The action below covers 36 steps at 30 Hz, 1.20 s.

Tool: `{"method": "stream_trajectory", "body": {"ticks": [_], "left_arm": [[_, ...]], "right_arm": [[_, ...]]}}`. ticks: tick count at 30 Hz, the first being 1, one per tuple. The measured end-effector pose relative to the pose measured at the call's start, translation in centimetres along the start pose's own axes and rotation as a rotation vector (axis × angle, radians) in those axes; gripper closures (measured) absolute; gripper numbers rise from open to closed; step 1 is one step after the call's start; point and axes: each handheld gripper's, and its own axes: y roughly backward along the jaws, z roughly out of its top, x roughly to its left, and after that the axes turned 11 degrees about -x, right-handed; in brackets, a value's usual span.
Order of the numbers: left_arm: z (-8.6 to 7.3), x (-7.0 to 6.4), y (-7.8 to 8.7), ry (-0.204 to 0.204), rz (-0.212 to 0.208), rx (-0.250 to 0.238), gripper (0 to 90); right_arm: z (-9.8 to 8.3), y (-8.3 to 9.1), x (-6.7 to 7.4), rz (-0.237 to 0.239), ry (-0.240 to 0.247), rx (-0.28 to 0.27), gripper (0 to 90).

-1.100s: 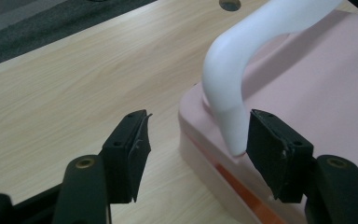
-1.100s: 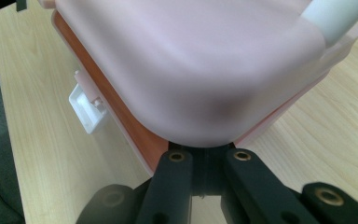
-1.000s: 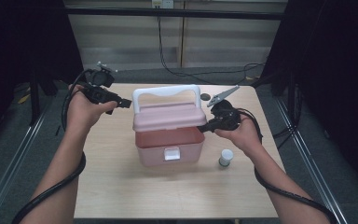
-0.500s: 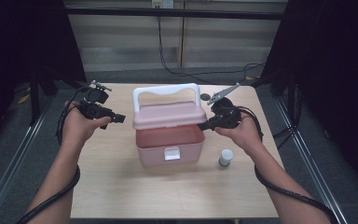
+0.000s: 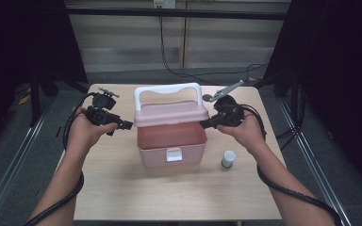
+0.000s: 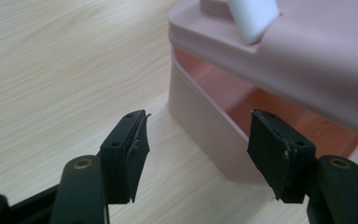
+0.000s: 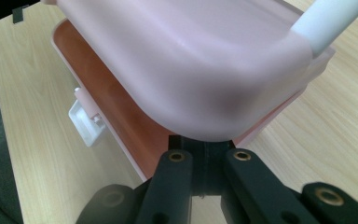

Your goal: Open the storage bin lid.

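Right gripper (image 7: 204, 158) clenched, tips hidden under the pink box (image 5: 171, 141) lid (image 7: 182, 60), left gripper (image 6: 200, 154) released, pale wooden counter (image 5: 122, 188), dark surroundings.

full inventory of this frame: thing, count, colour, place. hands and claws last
box: 1, pink, table centre, lid part raised
lid: 1, pink, lifted off the box's front rim, right claw under its right end
handle: 1, white, upright on the lid
latch: 1, white, front of the box
bottle: 1, small, white cap, on the table right of the box
table: 1, light wood, under everything
cables: black, on the floor behind the table
left claw: 1, black, jaws apart, nothing between them, by the box's left side
right claw: 1, black, shut, at the lid's right end
hands: 2, one on each claw
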Motion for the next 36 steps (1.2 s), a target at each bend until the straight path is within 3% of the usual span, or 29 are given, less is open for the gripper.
{"method": "stream_trajectory", "body": {"ticks": [24, 36], "left_arm": [[-0.3, -1.0, -1.2, 0.020, -0.061, -0.025, 36.5], [0.4, -1.1, -0.5, 0.018, -0.047, -0.050, 36.7]], "right_arm": [[0.2, 0.3, -0.2, -0.018, 0.001, -0.004, 90.0], [-0.7, -0.8, -0.2, -0.015, 0.000, 0.017, 89.6]]}}
